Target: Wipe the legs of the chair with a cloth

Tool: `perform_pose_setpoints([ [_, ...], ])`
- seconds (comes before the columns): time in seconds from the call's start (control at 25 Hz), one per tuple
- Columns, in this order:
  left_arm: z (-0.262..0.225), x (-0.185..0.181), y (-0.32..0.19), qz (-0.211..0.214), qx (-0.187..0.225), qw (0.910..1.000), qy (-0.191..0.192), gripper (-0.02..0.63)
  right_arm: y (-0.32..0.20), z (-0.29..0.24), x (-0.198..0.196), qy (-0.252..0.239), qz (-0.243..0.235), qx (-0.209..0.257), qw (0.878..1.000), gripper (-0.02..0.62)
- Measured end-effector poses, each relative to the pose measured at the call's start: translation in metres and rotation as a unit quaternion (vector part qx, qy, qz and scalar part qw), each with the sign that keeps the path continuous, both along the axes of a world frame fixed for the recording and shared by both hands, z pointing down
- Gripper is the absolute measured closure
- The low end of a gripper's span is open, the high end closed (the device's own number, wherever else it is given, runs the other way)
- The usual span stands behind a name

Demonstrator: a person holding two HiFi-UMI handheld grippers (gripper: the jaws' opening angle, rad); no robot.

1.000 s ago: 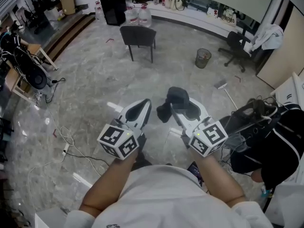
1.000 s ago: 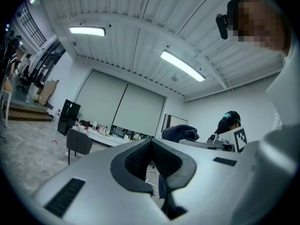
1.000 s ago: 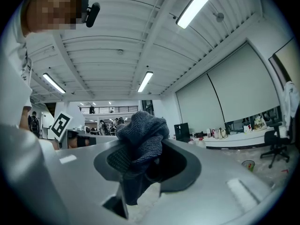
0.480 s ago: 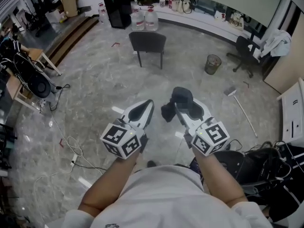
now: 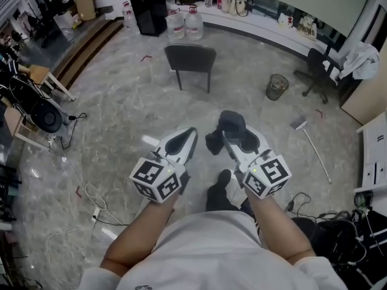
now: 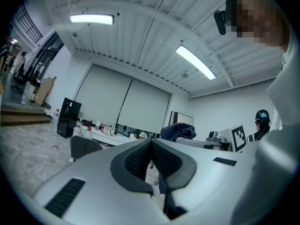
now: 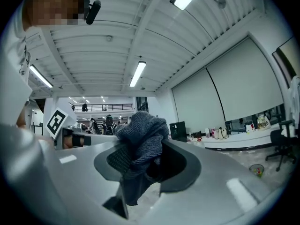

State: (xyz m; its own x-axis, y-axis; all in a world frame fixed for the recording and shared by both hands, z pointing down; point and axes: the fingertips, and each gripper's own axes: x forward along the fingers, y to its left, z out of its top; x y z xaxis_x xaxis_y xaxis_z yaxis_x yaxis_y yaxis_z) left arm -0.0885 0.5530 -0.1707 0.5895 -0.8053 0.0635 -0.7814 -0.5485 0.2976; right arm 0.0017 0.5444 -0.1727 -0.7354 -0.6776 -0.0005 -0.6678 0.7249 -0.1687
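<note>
The left gripper (image 5: 187,135), well short of the chair (image 5: 191,58), has its fingers pressed together on nothing. The right gripper (image 5: 226,135), just as far back, clenches the dark cloth (image 5: 231,124). It looks like the approach step; next, close in on the chair and lower the cloth to a leg.

I'm looking down at a grey marbled floor (image 5: 121,113): on it stand a dark chair (image 5: 191,59), two water jugs (image 5: 185,25), a wastebasket (image 5: 277,87), an office chair (image 5: 317,70), and loose cables (image 5: 91,195).
</note>
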Motion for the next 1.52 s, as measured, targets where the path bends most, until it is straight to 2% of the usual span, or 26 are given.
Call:
perform_pose_setpoints([
  [0.16,0.018,0.003,-0.091,-0.014,-0.005,0.9999,-0.006,0.6,-0.097,0.015,0.011,-0.003,-0.002,-0.004,1.0,0.448],
  [0.36,0.024,0.026,-0.217,-0.026,-0.007,0.9995,-0.013,0.6,-0.222,0.027,0.033,0.006,-0.011,-0.008,1.0,0.448],
  [0.56,0.025,0.044,-0.319,-0.026,-0.012,0.9996,0.005,0.6,-0.322,0.034,0.045,0.009,-0.024,-0.018,1.0,0.448],
  [0.8,0.034,0.044,-0.415,-0.014,-0.009,0.9998,0.006,0.6,-0.41,0.049,0.036,0.016,-0.024,-0.027,0.999,0.448],
  [0.96,0.051,0.03,-0.486,0.001,-0.012,0.9999,0.009,0.6,-0.475,0.062,0.018,0.028,-0.014,-0.031,0.999,0.448],
  [1.32,0.094,0.007,-0.676,0.061,-0.027,0.9978,-0.002,0.6,-0.651,0.097,-0.019,0.046,0.021,-0.06,0.997,0.448],
  [1.52,0.127,0.01,-0.755,0.066,-0.023,0.9976,-0.006,0.6,-0.734,0.13,-0.013,0.044,0.044,-0.063,0.996,0.448],
])
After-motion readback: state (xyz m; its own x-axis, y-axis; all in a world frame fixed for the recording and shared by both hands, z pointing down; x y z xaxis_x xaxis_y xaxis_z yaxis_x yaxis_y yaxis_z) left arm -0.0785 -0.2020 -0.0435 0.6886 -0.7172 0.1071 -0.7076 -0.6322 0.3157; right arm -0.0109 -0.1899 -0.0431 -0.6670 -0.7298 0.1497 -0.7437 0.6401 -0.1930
